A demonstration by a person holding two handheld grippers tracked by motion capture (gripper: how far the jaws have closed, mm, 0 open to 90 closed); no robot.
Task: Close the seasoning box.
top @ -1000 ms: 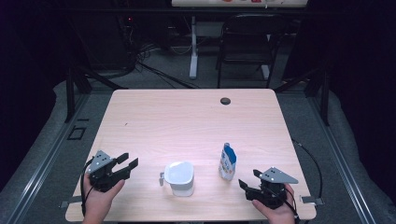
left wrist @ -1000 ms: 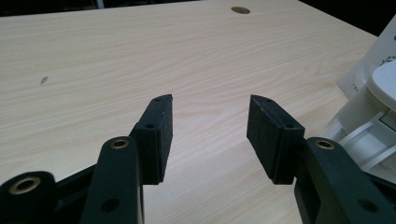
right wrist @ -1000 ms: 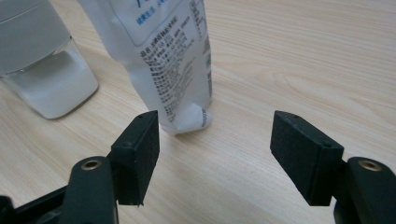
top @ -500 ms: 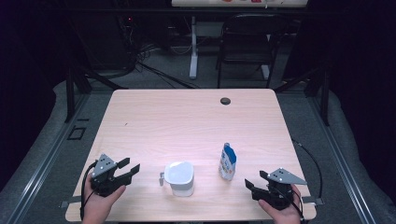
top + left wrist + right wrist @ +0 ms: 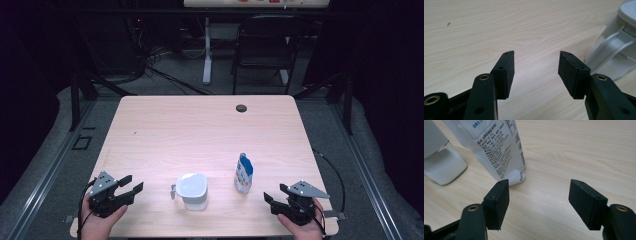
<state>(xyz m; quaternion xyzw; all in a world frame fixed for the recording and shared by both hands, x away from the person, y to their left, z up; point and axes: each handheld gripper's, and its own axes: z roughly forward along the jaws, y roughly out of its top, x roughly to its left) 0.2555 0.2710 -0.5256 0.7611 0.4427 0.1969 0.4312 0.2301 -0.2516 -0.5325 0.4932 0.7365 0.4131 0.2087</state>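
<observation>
Left hand-held gripper (image 5: 134,183) jaws opened; pitcher (image 5: 192,190) beside.

White jug (image 5: 192,190), blue-and-white pouch (image 5: 243,173), seemingly pale woodgrain table (image 5: 200,130).

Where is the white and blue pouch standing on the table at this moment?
In the high view the white and blue pouch stands upright near the table's front edge, right of centre, between the white lidded jug and the right gripper.
</observation>
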